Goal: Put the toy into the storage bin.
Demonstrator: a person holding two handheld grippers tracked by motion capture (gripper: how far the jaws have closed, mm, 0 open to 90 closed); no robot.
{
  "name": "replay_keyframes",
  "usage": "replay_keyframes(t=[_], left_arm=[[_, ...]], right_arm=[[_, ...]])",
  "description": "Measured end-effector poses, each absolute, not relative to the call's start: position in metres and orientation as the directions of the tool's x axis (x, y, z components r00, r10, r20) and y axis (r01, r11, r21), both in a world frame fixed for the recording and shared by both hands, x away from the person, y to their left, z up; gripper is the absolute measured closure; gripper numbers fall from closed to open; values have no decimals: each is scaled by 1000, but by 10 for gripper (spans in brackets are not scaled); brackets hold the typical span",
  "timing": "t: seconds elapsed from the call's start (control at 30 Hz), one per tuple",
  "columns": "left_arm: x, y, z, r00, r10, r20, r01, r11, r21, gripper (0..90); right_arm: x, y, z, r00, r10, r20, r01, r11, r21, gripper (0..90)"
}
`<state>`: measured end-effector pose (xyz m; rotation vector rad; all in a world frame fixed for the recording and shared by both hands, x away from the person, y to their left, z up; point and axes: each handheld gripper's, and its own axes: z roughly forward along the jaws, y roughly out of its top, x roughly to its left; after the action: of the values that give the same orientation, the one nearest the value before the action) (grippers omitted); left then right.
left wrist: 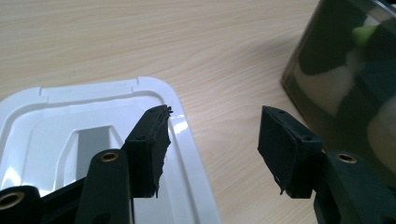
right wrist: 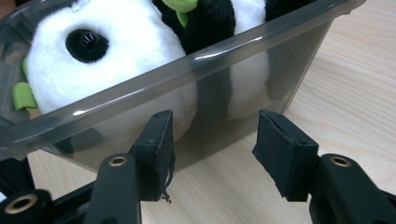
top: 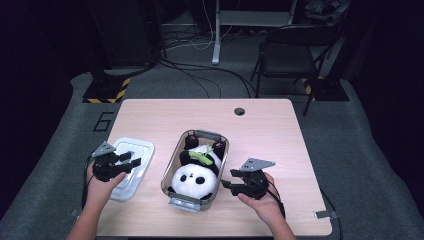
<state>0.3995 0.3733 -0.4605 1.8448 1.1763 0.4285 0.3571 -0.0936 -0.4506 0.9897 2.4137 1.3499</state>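
Lower left of the high view: white lid [top: 131,167] flat on the table [top: 265,130], close to its left edge. Left gripper [top: 126,164] hovers over the lid, held by the left hand [top: 100,187]. In the left gripper view the jaws stand apart, nothing between them; one jaw hangs over the lid's [left wrist: 60,126] near corner, the other over bare wood, with the bin's dark wall [left wrist: 345,88] at upper right.

Centre of the high view: clear grey bin [top: 172,155], long axis tilted, with a panda [top: 197,172] lying inside, head toward the near end, a green bit on its chest.

Lower right: right gripper [top: 231,179] points at the bin's right wall, just beside it. In the right gripper view the jaws are released, empty, close before the bin wall [right wrist: 224,51]; no contact that I can make out. The panda's [right wrist: 116,42] white face fills the upper left behind the wall.
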Motion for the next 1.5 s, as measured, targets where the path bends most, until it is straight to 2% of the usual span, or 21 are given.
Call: replay_keyframes(t=[0.4, 0.57, 0.87, 1.07, 1.5], left_arm=[[401, 392, -473, 418, 896, -151, 560, -123, 819, 429], [401, 398, -475, 388, 915, -107, 547, -135, 826, 430], [402, 405, -478, 356, 932, -73, 547, -144, 824, 441], [407, 412, -489, 332, 939, -86, 582, -132, 802, 520], [415, 407, -505, 309, 949, -61, 640, -160, 751, 555]], right_arm=[[355, -95, -457, -737, 664, 125, 465, 364, 807, 474], [355, -94, -460, -732, 674, 95, 452, 377, 808, 470], [356, -95, -462, -727, 677, 116, 477, 377, 794, 461], [356, -93, -464, -734, 670, 110, 473, 388, 791, 461], [357, -96, -465, -729, 672, 131, 491, 379, 785, 460]])
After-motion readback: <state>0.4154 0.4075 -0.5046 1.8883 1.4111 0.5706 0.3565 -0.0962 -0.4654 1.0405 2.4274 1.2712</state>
